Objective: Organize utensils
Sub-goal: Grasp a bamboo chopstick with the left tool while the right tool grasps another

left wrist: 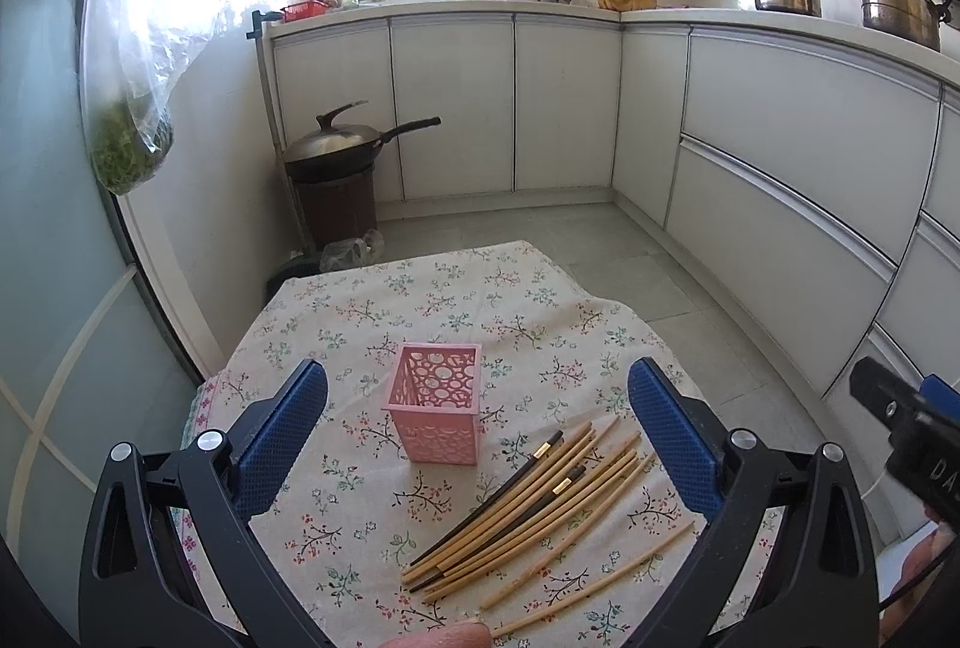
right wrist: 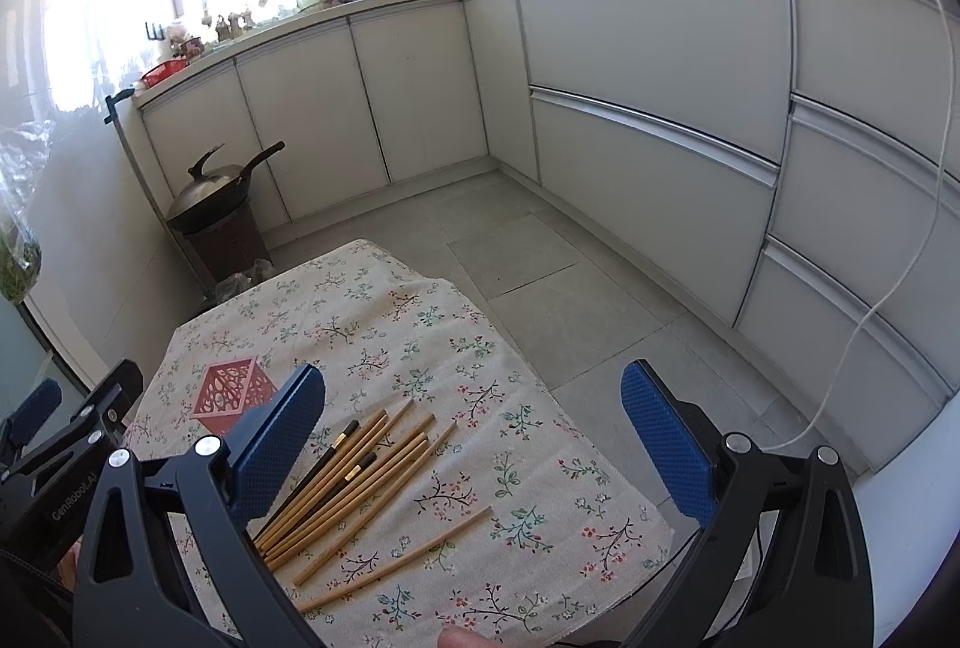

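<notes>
A pink perforated utensil holder [left wrist: 435, 411] stands upright and empty on the floral tablecloth [left wrist: 420, 300]. Several wooden chopsticks [left wrist: 540, 510], with two dark ones among them, lie loose in a bunch just right of it. My left gripper [left wrist: 477, 432] is open and empty, hovering above the holder and chopsticks. My right gripper [right wrist: 474, 435] is open and empty above the table's right part, with the chopsticks [right wrist: 354, 492] by its left finger [right wrist: 279, 438] and the holder [right wrist: 231, 393] further left.
The small table stands in a kitchen with grey cabinets [left wrist: 510, 108] behind and to the right. A wok on a brown bin [left wrist: 336, 168] stands past the table's far left. The table's edges [right wrist: 540, 384] drop off to the tiled floor.
</notes>
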